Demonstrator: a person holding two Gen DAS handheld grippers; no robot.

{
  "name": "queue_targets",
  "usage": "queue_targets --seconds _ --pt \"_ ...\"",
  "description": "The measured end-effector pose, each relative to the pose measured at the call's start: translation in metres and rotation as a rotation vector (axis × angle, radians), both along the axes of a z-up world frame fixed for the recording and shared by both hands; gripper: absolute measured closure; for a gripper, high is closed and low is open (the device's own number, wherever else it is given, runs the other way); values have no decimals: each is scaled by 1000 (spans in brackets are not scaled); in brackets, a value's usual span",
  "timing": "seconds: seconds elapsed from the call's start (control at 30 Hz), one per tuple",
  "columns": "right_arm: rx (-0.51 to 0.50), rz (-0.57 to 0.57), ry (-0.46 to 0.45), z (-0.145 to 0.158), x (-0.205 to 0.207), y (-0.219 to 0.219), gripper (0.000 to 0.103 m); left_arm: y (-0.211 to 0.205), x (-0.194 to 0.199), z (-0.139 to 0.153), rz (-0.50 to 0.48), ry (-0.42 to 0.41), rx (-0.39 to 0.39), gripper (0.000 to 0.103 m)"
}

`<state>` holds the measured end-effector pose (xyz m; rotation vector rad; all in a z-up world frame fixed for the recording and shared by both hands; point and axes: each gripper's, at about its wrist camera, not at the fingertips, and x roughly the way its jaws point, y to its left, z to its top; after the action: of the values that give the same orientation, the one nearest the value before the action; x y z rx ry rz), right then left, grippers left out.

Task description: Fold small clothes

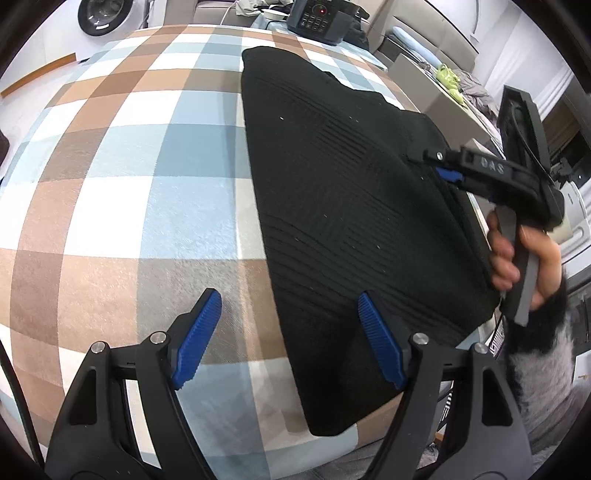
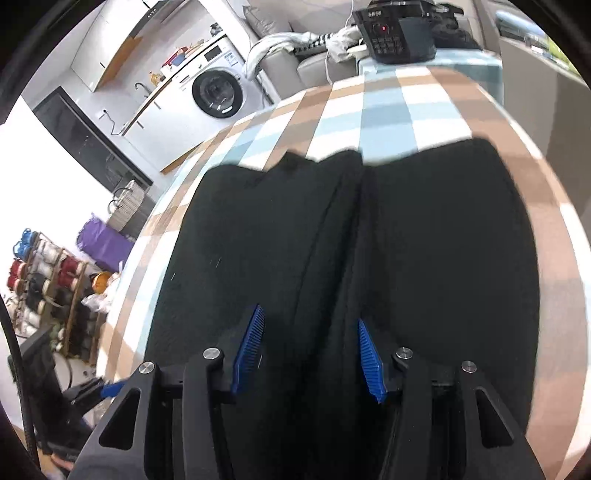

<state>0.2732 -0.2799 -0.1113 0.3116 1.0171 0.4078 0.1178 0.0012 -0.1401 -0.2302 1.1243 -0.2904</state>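
The left gripper (image 1: 290, 339), its ribbed blue pads (image 1: 197, 338) spread wide and empty, hovers at the near edge of a black rib-knit garment (image 1: 354, 206) lying folded on the checked brown, blue and white tablecloth (image 1: 122, 177). The right gripper (image 2: 310, 350) stands parted above the garment's soft dark folds, pinching nothing, in a hand (image 1: 517, 258) with a fuzzy cuff.

Open right gripper (image 2: 310, 347) over black garment (image 2: 443, 258)

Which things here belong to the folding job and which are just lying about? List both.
Job: black knit garment, checked cloth it lies on, left tool, right tool.

Lying about: washing machine, black cooker, thread spools, purple bag.
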Motion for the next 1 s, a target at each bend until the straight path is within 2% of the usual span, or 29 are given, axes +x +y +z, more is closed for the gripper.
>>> queue_targets --seconds 0.07,0.17,0.2,0.23,0.27,0.33,0.43,0.5,0.63,0.73,0.77,0.87,1.0 --pt "6 -23 9 -3 16 -2 56 3 4 0 6 1 -2 29" --pt "-11 -27 -26 -2 23 -2 85 6 8 2 11 -4 -12 29" --pt "-6 -31 -31 0 24 -1 92 6 10 2 12 -6 -15 29" --pt "-1 -29 -45 5 24 1 93 7 11 3 12 -9 -15 29" --pt "-15 -14 -115 21 16 4 93 8 11 5 12 -15 -16 29" --pt "-38 -13 -185 49 -3 5 94 9 12 6 13 -20 -16 29" --pt "-50 -59 -192 67 -27 -10 94 8 12 7 9 -26 -28 29" --pt "-103 -83 -180 61 -31 -18 93 6 14 5 5 -18 -35 29" --pt "-98 -107 -49 22 -4 -29 92 0 15 5 3 -15 -38 29" --pt "-59 -129 28 6 3 -38 83 -1 11 8 13 -22 -36 29" --pt "-39 -123 39 5 -1 -40 83 -1 9 8 16 -22 -36 29" --pt "0 -90 30 6 -33 -46 69 0 5 6 23 -17 -41 29" --pt "84 -78 60 0 -81 -50 64 -6 6 3 7 -13 -34 29"
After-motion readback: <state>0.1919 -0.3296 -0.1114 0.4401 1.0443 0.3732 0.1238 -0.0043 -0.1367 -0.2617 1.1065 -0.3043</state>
